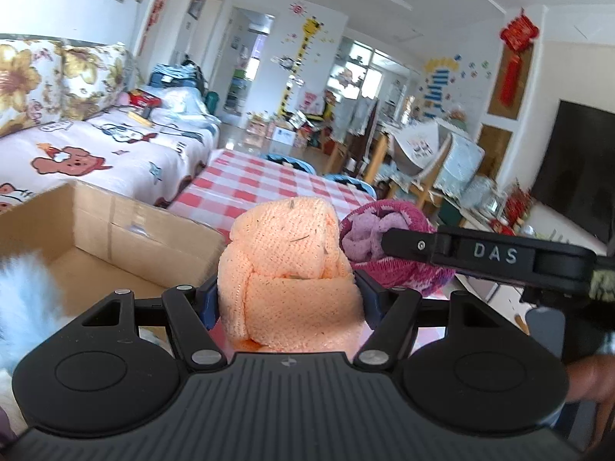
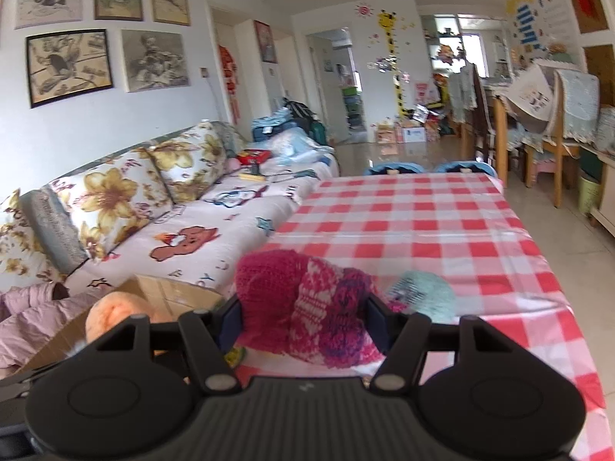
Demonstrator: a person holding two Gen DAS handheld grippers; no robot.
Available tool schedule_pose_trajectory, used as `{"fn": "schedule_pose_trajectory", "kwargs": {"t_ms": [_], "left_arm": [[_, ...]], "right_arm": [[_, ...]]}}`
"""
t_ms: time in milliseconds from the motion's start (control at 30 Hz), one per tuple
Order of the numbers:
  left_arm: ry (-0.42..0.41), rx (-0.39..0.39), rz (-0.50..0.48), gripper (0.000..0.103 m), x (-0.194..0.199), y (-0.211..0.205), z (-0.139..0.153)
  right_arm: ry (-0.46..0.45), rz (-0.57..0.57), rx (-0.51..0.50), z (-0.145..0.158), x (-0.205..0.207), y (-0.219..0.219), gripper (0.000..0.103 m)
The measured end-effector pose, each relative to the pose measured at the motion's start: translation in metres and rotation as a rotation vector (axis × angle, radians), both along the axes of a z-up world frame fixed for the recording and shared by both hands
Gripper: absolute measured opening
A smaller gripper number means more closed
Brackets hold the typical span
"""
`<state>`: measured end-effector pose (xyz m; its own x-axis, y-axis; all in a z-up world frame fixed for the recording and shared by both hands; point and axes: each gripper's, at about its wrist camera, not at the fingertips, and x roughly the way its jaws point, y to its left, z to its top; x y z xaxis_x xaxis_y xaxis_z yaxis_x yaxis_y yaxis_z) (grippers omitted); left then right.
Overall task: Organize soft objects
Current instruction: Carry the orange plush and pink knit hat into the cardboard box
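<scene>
My left gripper (image 1: 288,299) is shut on a rolled orange sock bundle (image 1: 288,269), held above the table beside an open cardboard box (image 1: 115,238). My right gripper (image 2: 303,322) is shut on a pink and purple knitted sock bundle (image 2: 315,307); it also shows in the left wrist view (image 1: 384,246), just right of the orange bundle, with a right gripper finger (image 1: 480,253) across it. The orange bundle (image 2: 115,315) shows at the lower left of the right wrist view. A pale teal soft item (image 2: 423,296) lies on the checked tablecloth (image 2: 423,223) behind the pink bundle.
A white fluffy object (image 1: 27,288) sits in the box's near left. A sofa (image 2: 173,238) with cartoon cover runs along the table's left. Stools (image 2: 396,169) stand at the table's far end; chairs and a dining table (image 2: 538,123) stand far right. A TV (image 1: 576,165) is on the right.
</scene>
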<state>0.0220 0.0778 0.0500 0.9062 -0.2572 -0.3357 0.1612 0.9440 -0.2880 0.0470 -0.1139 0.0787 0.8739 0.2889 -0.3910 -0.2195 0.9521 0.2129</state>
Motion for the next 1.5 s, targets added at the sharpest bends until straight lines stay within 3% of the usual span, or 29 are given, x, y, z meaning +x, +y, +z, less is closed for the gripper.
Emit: {"fn": "schedule_pose_trajectory", "kwargs": {"t_ms": [400,733,933,1367,1433,1500], "left_arm": [[0.018,-0.048,0.185,0.084,0.01,0.034,0.006],[0.091,-0.084,0.327,0.084,0.017,0.051,0.003],[0.141,-0.153,0.371,0.084,0.019,0.057,0.005],[0.174,-0.181,0.42,0.083,0.017,0.057,0.011],[0.188,-0.187,0.435,0.086,0.021,0.061,0.009],[0.203,-0.205,0.439,0.091,0.021,0.065,0.007]], "right_arm": [[-0.053,0.117,-0.001,0.009,0.019,0.058,0.064],[-0.023,0.182,-0.022,-0.008,0.04,0.103,0.065],[-0.018,0.22,-0.042,-0.016,0.041,0.117,0.065],[-0.077,0.25,-0.13,-0.019,0.035,0.136,0.067],[-0.075,0.264,-0.144,-0.02,0.036,0.138,0.072],[-0.07,0.27,-0.153,-0.023,0.037,0.14,0.085]]}}
